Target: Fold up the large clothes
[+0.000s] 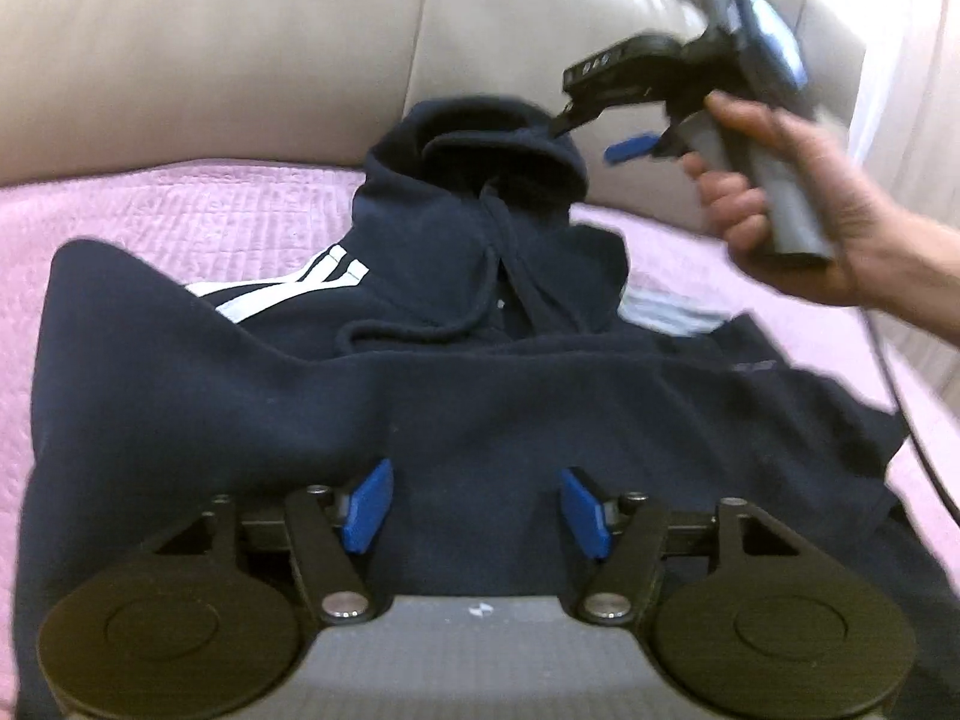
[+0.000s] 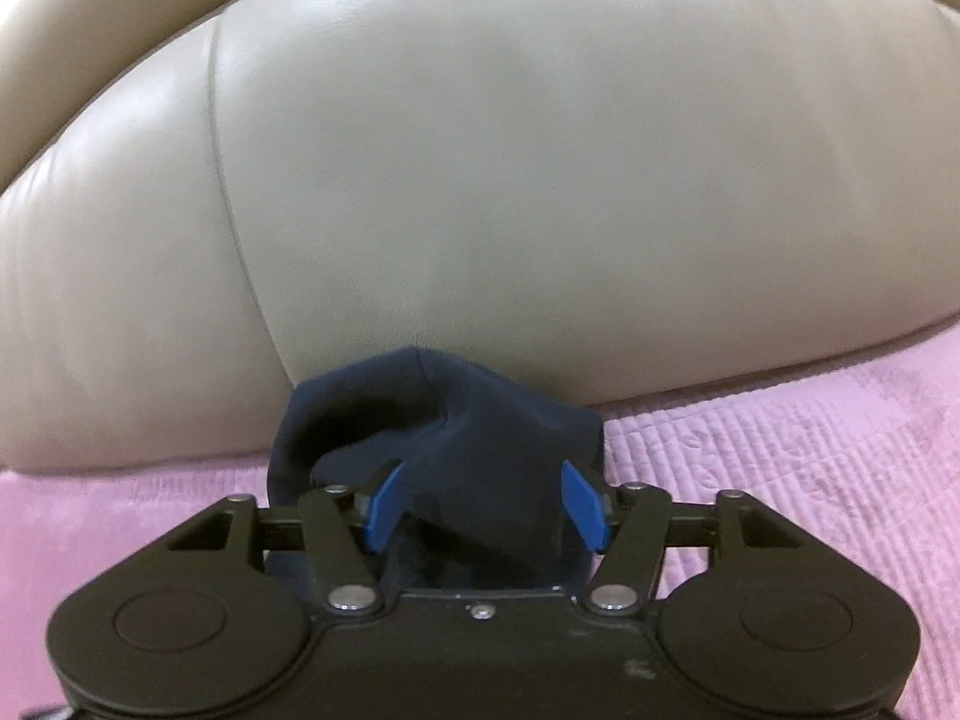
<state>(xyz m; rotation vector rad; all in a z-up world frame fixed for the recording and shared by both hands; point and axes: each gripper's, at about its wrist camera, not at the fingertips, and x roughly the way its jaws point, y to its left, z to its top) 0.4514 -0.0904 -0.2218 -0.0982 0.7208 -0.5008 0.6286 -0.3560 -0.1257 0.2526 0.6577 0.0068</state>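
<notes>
A dark navy hoodie (image 1: 456, 396) with white sleeve stripes (image 1: 282, 288) lies partly folded on a pink quilted cover (image 1: 156, 222). Its hood (image 1: 498, 150) stands up against the sofa back. My left gripper (image 1: 474, 504) is open just above the folded body, blue pads apart, holding nothing. My right gripper (image 1: 591, 135) reaches the hood from the right, held in a hand (image 1: 798, 198). In the right wrist view my right gripper (image 2: 483, 504) is open, with the hood (image 2: 456, 420) between its spread blue pads (image 2: 384, 504), not clamped.
A beige leather sofa back (image 1: 270, 42) rises directly behind the hoodie and fills the right wrist view (image 2: 510, 180). The pink cover (image 2: 810, 450) spreads to both sides. A black cable (image 1: 900, 408) hangs from the right gripper over the cover's right side.
</notes>
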